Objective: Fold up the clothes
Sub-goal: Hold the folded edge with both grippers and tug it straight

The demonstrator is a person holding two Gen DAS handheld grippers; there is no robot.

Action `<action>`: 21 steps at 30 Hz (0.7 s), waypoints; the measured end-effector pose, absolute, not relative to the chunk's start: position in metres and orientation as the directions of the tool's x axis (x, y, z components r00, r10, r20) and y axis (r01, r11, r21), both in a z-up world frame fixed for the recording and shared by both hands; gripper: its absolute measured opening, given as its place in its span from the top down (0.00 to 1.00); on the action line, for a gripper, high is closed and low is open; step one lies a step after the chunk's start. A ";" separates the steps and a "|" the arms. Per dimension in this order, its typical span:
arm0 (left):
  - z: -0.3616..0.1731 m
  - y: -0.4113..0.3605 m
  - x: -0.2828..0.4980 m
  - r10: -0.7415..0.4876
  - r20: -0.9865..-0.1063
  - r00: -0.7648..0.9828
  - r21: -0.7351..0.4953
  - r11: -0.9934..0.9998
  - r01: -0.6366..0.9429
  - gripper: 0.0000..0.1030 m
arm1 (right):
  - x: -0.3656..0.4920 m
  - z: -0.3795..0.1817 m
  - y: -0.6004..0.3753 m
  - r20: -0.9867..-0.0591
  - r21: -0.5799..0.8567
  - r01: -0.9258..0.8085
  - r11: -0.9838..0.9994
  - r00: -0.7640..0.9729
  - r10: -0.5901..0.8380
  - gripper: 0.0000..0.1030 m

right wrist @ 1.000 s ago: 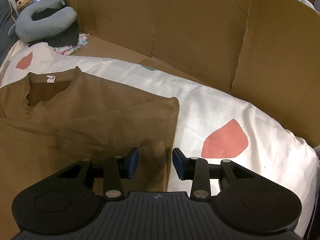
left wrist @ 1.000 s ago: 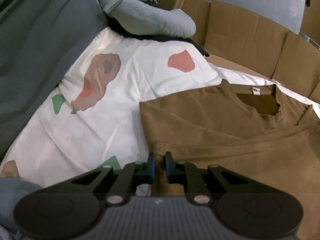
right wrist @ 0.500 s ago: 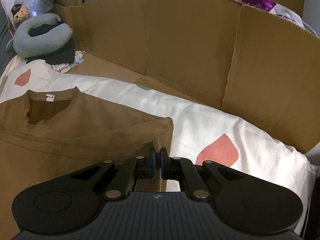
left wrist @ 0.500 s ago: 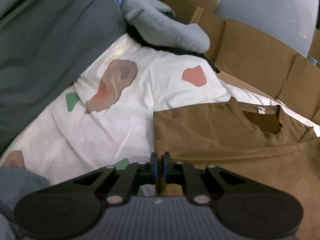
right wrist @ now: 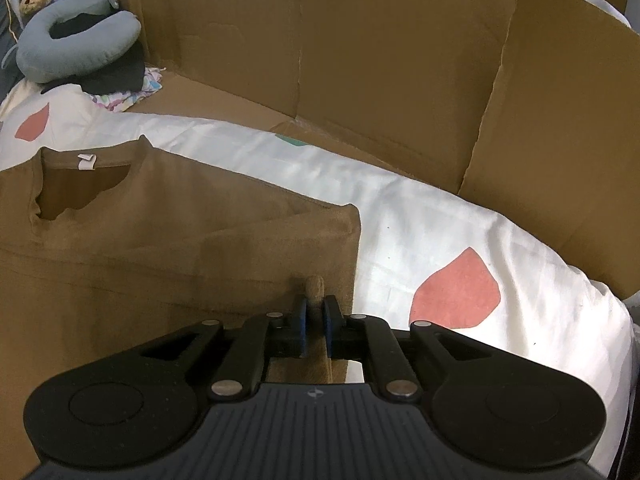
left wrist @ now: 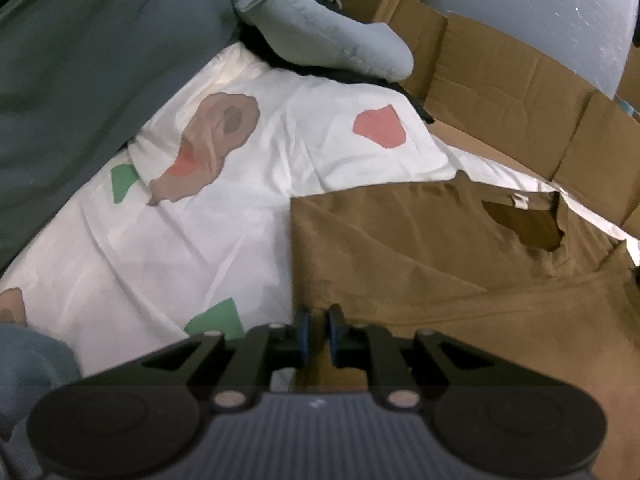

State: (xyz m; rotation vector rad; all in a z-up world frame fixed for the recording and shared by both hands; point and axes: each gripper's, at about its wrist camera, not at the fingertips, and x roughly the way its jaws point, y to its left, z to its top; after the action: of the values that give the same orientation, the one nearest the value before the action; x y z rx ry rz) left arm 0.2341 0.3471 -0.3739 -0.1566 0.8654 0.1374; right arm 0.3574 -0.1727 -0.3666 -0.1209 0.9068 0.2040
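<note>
A brown T-shirt (left wrist: 460,264) lies on a white bed sheet (left wrist: 200,240) with coloured patches, neck opening and white label toward the far side. Its lower part is folded up over the body. My left gripper (left wrist: 316,316) is shut on the shirt's left edge. In the right wrist view the same shirt (right wrist: 160,240) fills the left half. My right gripper (right wrist: 314,308) is shut on the shirt's right edge, and a small nub of brown fabric sticks up between the blue pads.
Cardboard walls (right wrist: 360,60) stand along the far side and right of the bed. A grey neck pillow (right wrist: 76,36) on dark clothes lies at the far left corner, also in the left wrist view (left wrist: 320,36). A dark green blanket (left wrist: 80,80) lies left.
My right gripper went from open to shut on the shirt's right edge. My left gripper closed fully on the left edge. Both cameras have risen slightly with the fabric pulled up.
</note>
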 end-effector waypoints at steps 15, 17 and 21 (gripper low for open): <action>-0.374 0.340 0.234 0.063 -0.774 0.630 -0.051 0.986 -0.161 0.89 | 0.347 -0.363 -0.173 -0.776 0.075 -0.291 0.954 0.583 0.239 0.87; -0.374 0.340 0.233 0.063 -0.775 0.629 -0.051 0.986 -0.161 0.89 | 0.346 -0.364 -0.173 -0.773 0.086 -0.306 0.948 0.580 0.257 0.76; -0.376 0.341 0.232 0.061 -0.779 0.625 -0.054 0.985 -0.164 0.89 | 0.349 -0.366 -0.175 -0.768 0.099 -0.315 0.944 0.579 0.274 0.72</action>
State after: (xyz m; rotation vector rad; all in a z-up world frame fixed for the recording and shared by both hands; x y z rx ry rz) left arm 0.2315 0.3414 -0.3762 -0.1238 0.8874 0.1296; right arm 0.3486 -0.1754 -0.3656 -0.0500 0.8894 0.3444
